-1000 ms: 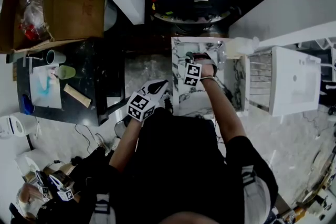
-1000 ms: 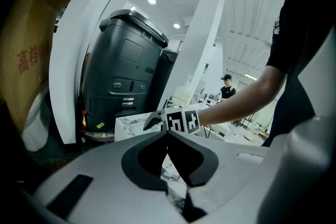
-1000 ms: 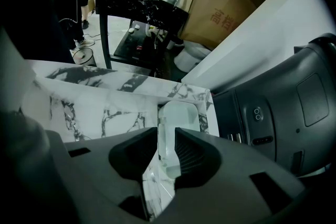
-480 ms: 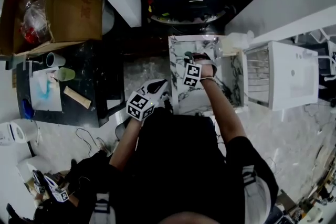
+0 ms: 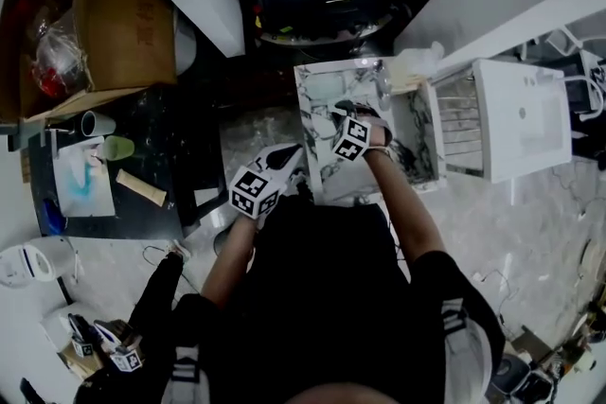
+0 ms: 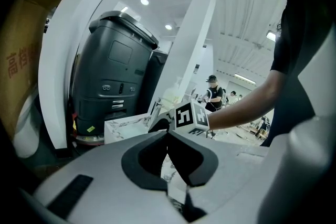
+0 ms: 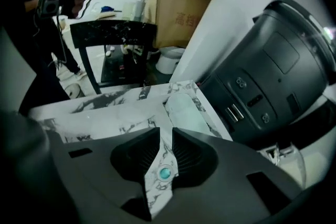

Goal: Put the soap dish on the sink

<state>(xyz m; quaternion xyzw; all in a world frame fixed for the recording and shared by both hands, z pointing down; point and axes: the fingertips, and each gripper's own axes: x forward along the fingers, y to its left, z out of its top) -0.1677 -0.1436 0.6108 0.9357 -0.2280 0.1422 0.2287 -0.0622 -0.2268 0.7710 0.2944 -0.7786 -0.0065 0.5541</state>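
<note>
Sink: a white marble-patterned sink (image 5: 327,173) in front of the person, seen from above, with the person's right arm reaching over it.
Right gripper: the right gripper (image 7: 166,129) hangs over the basin, pointing steeply down. Its jaws are apart and grasp nothing. They have just been closing a little, with only the basin floor and the drain (image 7: 166,172) showing in the gap.
Left gripper: the left gripper (image 6: 168,134) is held back near the person's body, outside the sink. Its jaws are pressed together and empty.
Soap dish: a pale, greenish, oblong soap dish (image 7: 185,110) lies flat on the sink's ledge near a far corner, apart from both grippers.
Direction: from the right gripper, the dish lies ahead and slightly right, just beyond the jaw tips.
Long axis: it runs away from the right gripper along the sink's edge, roughly in line with the way the jaws point.
Nearer hand: the right one by far; the left is well apart.
Progress: judging by where the dish lies, it looks already placed.
</note>
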